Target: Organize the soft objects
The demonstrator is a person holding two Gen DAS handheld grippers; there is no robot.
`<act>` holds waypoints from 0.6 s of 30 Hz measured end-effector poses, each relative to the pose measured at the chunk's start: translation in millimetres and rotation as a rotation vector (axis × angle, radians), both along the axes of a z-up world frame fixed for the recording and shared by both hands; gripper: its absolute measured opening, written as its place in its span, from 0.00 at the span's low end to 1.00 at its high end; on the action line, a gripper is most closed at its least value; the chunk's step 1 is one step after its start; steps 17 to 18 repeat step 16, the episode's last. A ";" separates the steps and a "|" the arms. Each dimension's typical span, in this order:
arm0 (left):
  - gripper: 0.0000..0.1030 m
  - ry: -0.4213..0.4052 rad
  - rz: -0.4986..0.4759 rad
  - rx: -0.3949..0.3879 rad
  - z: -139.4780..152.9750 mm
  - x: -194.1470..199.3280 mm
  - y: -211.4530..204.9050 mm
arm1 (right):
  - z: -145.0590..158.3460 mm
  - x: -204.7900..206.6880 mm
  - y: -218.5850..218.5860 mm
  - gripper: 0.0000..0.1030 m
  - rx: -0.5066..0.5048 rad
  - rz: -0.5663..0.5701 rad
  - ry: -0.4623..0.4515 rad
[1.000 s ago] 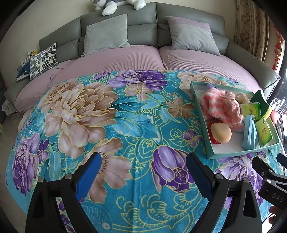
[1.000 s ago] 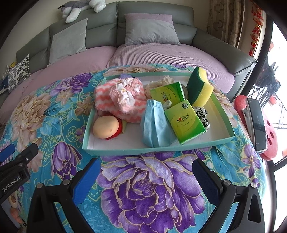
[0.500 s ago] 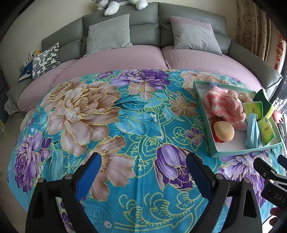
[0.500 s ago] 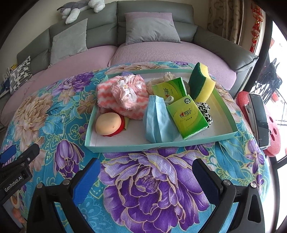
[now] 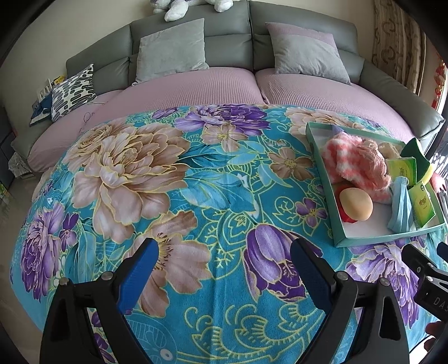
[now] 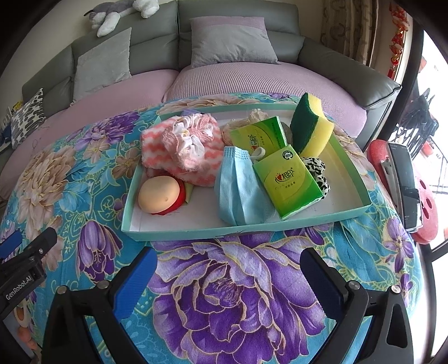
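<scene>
My right tool (image 6: 227, 273) is close to me, with its two blue fingers (image 6: 135, 281) spread wide and nothing between them. It hangs over a big purple flower on the flowery blanket (image 6: 238, 294). My left tool (image 5: 222, 264) is spread wide too and holds nothing. It hangs over the middle of the blanket, with the tray off to its right.

Just past my right tool sits the green tray (image 6: 243, 231). All the soft things are in it. At the front left is a squishy burger toy (image 6: 161, 194), tan on top and red below. To its right a blue face mask (image 6: 238, 190) leans on a green tissue pack (image 6: 288, 182). A second green tissue pack (image 6: 259, 134) stands behind that one. A black and white spotted thing (image 6: 317, 170) peeks out just right of the front pack.

Farther back on the left lies a pink and white fluffy towel (image 6: 156, 142) with a pink frilly cloth (image 6: 193, 134) bunched on top of it. At the back right a yellow and green sponge (image 6: 310, 126) stands on its edge. A beige lumpy thing (image 6: 259, 114) shows behind the packs; I cannot tell what it is.

Beyond the tray is a grey sofa (image 6: 336, 70) with purple seats, grey cushions (image 6: 229, 42), and a plush toy (image 6: 117, 11) on its back.
</scene>
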State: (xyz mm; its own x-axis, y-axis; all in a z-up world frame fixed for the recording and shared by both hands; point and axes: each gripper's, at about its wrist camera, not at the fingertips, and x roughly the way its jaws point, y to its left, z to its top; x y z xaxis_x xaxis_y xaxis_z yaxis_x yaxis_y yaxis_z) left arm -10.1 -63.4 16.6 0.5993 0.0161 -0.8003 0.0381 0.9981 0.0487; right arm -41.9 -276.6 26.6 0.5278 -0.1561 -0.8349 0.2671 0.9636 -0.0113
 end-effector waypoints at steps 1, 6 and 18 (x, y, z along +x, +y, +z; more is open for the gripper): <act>0.92 0.002 0.000 0.004 -1.3 0.5 -0.5 | 0.0 0.7 0.1 1.00 -0.002 0.002 -0.001; 0.92 0.007 0.001 0.014 -4.9 1.9 -1.9 | -1.0 2.4 1.9 1.00 -0.007 0.009 -0.002; 0.92 -0.023 0.001 0.041 -6.3 1.1 -5.7 | -5.0 5.7 1.6 1.00 -0.011 0.010 0.000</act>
